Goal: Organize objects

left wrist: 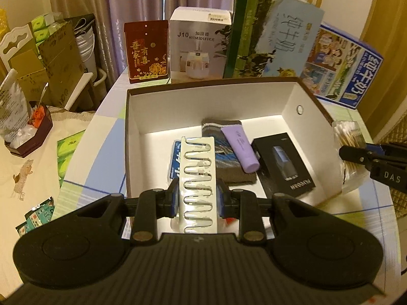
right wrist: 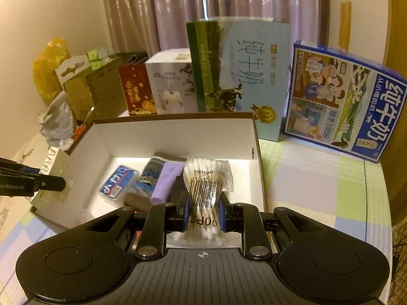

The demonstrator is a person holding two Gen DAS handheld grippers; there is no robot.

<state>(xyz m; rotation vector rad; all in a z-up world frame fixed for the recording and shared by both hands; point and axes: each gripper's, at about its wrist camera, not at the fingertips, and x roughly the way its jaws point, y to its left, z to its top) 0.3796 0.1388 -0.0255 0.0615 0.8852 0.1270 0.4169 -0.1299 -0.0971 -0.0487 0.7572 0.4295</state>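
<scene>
- Your left tool is clamped on a white card of wire clips, held over the near edge of the open white box.
- Your right tool grips a clear bag of cotton swabs at the box's right side.
- Inside the box lie a blue pack, a folded sock, a purple tube and a black carton.
- The box sits on the checked worktop.
</scene>
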